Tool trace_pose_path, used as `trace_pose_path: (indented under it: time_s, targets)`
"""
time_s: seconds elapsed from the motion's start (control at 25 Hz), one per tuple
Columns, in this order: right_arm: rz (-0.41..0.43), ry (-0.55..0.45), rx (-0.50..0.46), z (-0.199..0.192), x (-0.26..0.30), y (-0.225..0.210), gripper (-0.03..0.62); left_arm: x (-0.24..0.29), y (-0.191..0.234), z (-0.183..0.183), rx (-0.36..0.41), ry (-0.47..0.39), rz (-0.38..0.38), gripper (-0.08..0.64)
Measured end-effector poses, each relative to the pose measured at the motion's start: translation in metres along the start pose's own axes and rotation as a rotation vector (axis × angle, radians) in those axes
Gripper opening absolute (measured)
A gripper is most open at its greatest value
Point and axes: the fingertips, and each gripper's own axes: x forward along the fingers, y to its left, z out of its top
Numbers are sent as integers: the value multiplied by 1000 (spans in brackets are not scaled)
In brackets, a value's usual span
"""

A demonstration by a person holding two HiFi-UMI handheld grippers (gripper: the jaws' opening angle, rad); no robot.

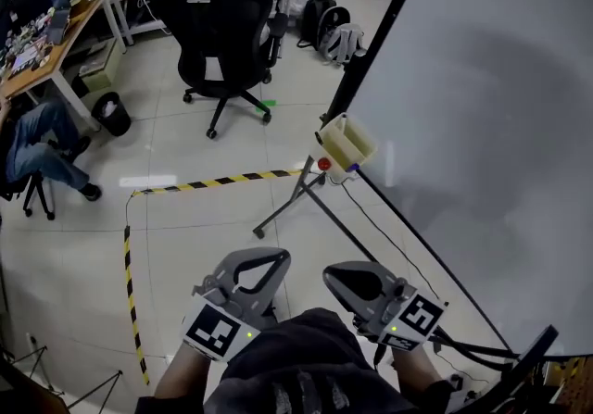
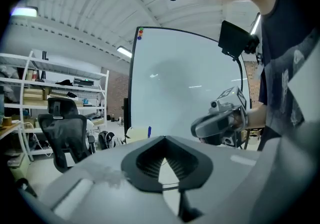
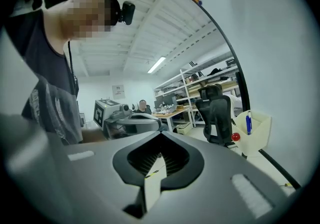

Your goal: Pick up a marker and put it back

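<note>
- Blue marker [image 3: 248, 124]: stands upright in the cream holder [image 3: 261, 138], only its upper part showing above the rim; touched by neither tool.
- Cream holder: hangs at the lower edge of the whiteboard [image 1: 482, 125], on the dark frame, with a red knob [image 3: 235, 137] just beside and below it.
- Right gripper [image 3: 160, 134]: jaws clenched tip to tip, nothing between the ribbed pads; points past the holder, well apart from it, with the marker off to the right in its own view.
- Left gripper [image 2: 164, 138]: jaws likewise pressed together and empty; faces the whiteboard, with the holder and marker small and far behind its tip.
- Both tools: held low and close to the person's body in the head view, side by side and near each other, each with its marker cube toward the wrists.
- Further out: metal stand leg [image 1: 287, 204] splayed on the tiled floor below the holder, yellow-and-black tape [image 1: 222, 181] across the tiles, black office chair [image 1: 222, 23] beyond, well apart from the board.
</note>
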Motion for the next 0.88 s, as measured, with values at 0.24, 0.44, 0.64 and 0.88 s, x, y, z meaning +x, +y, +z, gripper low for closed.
trace_pose_path:
  time_s: [0.24,0.44,0.64,0.88]
  targets:
    - [-49,30,40,1,14,-33,0,43,49,-3,-70,-20,-11,2]
    - [-4,21,49,10,34,-62,0,93,91,-8,-90,-6,7,2]
    - [67,15,65,19,43,-84,0,131,117,-17,-140,17,29,2]
    - [74,20,73,27,40,-107,0,163,145,-26,-193,34,53,3]
